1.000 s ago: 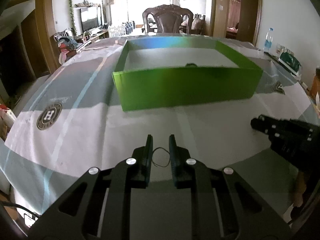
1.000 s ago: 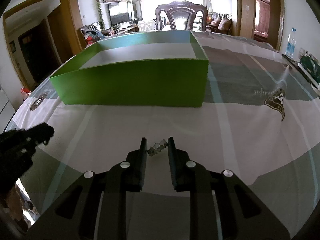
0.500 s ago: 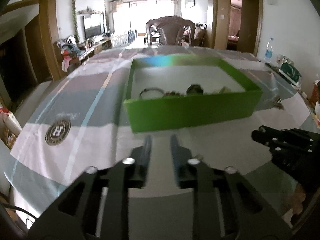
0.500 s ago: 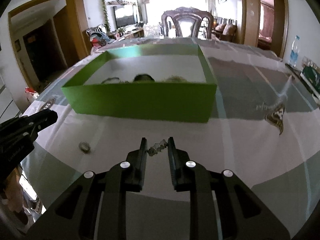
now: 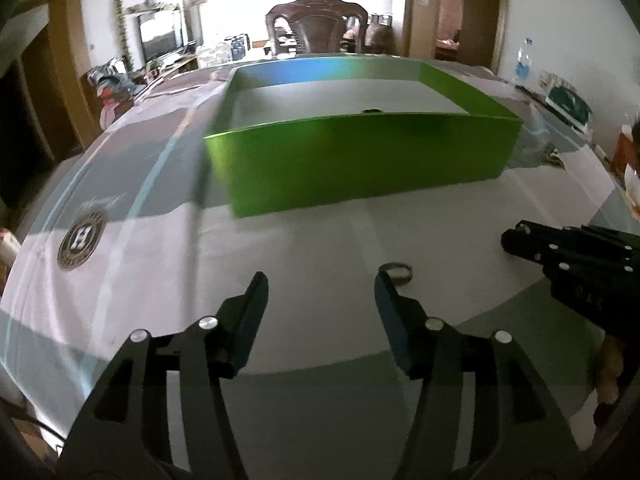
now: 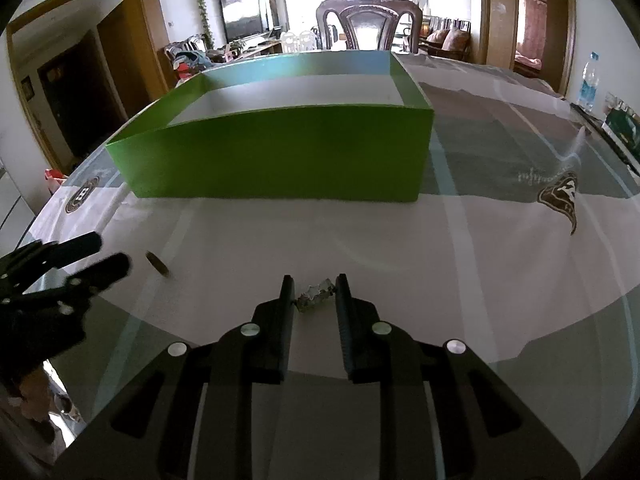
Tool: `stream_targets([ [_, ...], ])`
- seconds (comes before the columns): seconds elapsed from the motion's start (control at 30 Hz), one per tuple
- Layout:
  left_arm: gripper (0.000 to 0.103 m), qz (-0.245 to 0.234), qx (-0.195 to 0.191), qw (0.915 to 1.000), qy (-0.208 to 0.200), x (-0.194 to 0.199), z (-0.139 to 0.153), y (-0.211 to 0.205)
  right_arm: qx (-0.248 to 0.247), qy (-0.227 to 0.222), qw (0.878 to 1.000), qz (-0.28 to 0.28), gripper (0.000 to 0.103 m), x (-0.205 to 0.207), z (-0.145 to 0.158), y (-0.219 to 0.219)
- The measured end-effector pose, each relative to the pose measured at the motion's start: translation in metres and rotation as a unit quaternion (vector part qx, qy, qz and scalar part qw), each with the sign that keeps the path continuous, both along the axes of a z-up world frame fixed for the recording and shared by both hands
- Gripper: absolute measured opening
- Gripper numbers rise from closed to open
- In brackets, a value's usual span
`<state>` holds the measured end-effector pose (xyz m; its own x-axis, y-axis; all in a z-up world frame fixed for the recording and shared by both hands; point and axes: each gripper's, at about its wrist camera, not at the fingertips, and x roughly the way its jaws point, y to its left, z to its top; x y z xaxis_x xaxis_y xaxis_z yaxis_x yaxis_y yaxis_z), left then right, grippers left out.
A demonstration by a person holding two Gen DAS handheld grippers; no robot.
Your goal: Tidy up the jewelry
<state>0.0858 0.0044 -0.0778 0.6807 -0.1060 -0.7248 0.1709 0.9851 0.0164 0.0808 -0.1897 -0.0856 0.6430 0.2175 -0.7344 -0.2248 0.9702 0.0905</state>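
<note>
A green open box [image 5: 360,164] stands on the table ahead; it also shows in the right wrist view [image 6: 280,160]. A dark piece of jewelry [image 5: 372,111] peeks over its near wall. My left gripper [image 5: 320,284] is open and empty, low over the cloth. A small ring [image 5: 396,272] lies just beyond its right fingertip; it also shows in the right wrist view [image 6: 157,265]. My right gripper [image 6: 314,288] is shut on a small silver chain piece [image 6: 316,299]. It shows in the left wrist view [image 5: 560,252] at the right.
The table wears a grey and white cloth with a round logo [image 5: 82,238] at left and a dark emblem [image 6: 560,200] at right. A water bottle [image 6: 588,88] and green packet [image 5: 568,104] stand at the right edge. A chair [image 6: 368,20] is behind.
My left gripper has opened wide and dropped low to the cloth behind the ring; the thin loop it held a second ago is gone from it. My right gripper still holds the chain piece.
</note>
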Motion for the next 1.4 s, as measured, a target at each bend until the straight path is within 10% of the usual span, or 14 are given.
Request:
stream_targets([
  [0.27, 0.061, -0.036, 0.000, 0.9992, 0.018, 0.007, -0.011, -0.031, 0.004, 0.003, 1.000, 0.003, 0.021, -0.001, -0.002, -0.002],
  [0.43, 0.021, -0.032, -0.014, 0.9992, 0.020, 0.014, -0.012, -0.029, 0.003, 0.003, 1.000, 0.005, 0.021, -0.001, -0.002, -0.002],
  [0.77, 0.020, -0.027, -0.032, 0.9991, 0.007, 0.012, 0.002, -0.018, 0.004, 0.002, 1.000, 0.006, 0.021, 0.001, 0.002, 0.000],
  [0.97, 0.020, -0.011, -0.036, 0.9988, -0.032, 0.026, 0.049, -0.002, -0.001, -0.061, 0.998, 0.011, 0.021, 0.008, 0.058, 0.003],
  [1.13, 0.021, 0.022, -0.031, 0.9971, -0.066, 0.070, 0.093, 0.001, -0.004, -0.106, 0.994, 0.011, 0.021, 0.045, 0.103, 0.015],
  [1.33, 0.021, 0.055, -0.029, 0.9970, -0.047, 0.129, 0.081, 0.000, -0.016, -0.062, 0.998, -0.011, 0.022, 0.110, 0.080, 0.027],
  [1.4, 0.038, 0.070, -0.042, 0.9961, -0.033, 0.135, 0.072, 0.005, -0.016, -0.054, 0.998, -0.022, 0.046, 0.116, 0.071, 0.026],
])
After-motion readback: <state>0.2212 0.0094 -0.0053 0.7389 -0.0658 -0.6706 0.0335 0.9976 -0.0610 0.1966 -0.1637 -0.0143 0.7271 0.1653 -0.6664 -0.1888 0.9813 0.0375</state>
